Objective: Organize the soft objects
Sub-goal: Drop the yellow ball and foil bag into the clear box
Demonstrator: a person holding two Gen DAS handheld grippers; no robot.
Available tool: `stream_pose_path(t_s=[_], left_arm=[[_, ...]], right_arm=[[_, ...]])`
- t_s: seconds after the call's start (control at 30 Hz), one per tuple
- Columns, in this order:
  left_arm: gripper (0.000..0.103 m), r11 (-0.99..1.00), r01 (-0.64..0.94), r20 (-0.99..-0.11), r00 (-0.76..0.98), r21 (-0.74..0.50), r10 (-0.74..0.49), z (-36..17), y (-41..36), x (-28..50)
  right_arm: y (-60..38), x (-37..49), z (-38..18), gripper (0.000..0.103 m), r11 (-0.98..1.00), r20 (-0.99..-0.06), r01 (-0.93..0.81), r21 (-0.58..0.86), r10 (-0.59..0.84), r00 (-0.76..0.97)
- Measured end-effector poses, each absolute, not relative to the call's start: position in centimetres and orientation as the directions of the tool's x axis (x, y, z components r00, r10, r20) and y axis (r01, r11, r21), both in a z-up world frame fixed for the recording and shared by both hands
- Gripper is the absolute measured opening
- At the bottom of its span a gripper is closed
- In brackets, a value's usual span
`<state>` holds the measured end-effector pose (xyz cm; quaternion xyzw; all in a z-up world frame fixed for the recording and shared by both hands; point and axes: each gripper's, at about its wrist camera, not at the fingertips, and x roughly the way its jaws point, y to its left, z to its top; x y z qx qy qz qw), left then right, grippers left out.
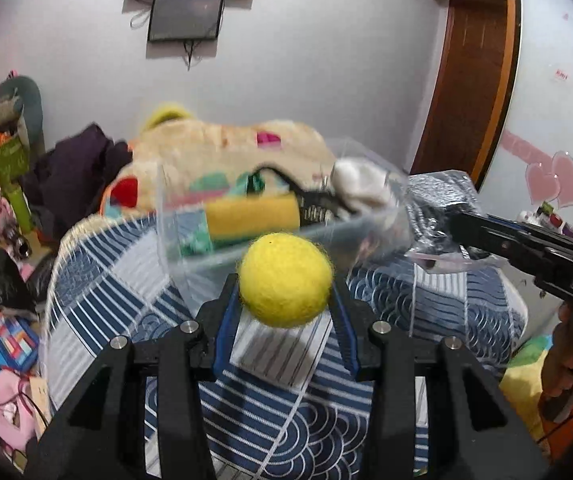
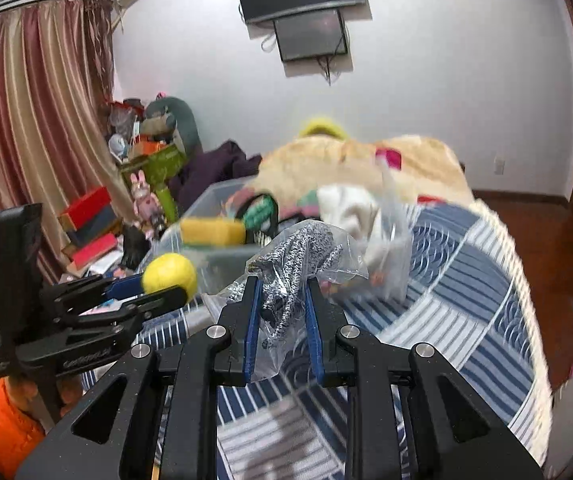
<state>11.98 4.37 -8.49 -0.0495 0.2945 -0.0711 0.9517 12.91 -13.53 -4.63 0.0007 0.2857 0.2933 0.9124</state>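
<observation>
My left gripper (image 1: 286, 284) is shut on a yellow felt ball (image 1: 285, 279) and holds it above the bed, just short of a clear plastic bin (image 1: 190, 248). The bin holds a yellow sponge (image 1: 252, 216), a white cloth (image 1: 360, 186) and other soft items. My right gripper (image 2: 282, 292) is shut on a clear plastic bag with black-and-white speckled fabric (image 2: 298, 256), to the right of the bin. In the right wrist view the left gripper (image 2: 166, 284) with the ball (image 2: 170, 274) is at left. In the left wrist view the right gripper (image 1: 456, 226) reaches in from the right with the bag (image 1: 438, 204).
The bed has a blue-and-white patterned quilt (image 1: 286, 408) and a beige plush blanket (image 1: 214, 148) behind the bin. Dark clothes (image 1: 74, 168) lie at its far left. Boxes, toys and books crowd the floor (image 1: 2, 320) left of the bed. A wooden door (image 1: 474, 80) stands at right.
</observation>
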Motion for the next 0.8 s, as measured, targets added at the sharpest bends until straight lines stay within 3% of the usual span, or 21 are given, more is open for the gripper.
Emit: stream_pose_path(t_s=[0.17,0.4,0.8], left_arm=[[0.043,0.986,0.094,-0.49,0.859,-0.137,-0.15,-5.7,5.2,12.3],[0.043,0.989,0.065,-0.472,0.873,-0.136,-0.122,-4.3,6.3,14.4],[0.043,0.985,0.019,-0.527,0.843,-0.171,-0.108,-6.6,7.2,18.8]], right_arm=[[-12.1,13.9,-2.5,0.019,0.831,-0.464,-0.54,0.134,0.534,0.707],[-10.3,15.7,-1.1,0.019,0.83,-0.42,-0.547,0.107,0.536,0.732],[-7.1,19.4,-4.1,0.019,0.836,-0.523,-0.543,0.077,0.498,0.692]])
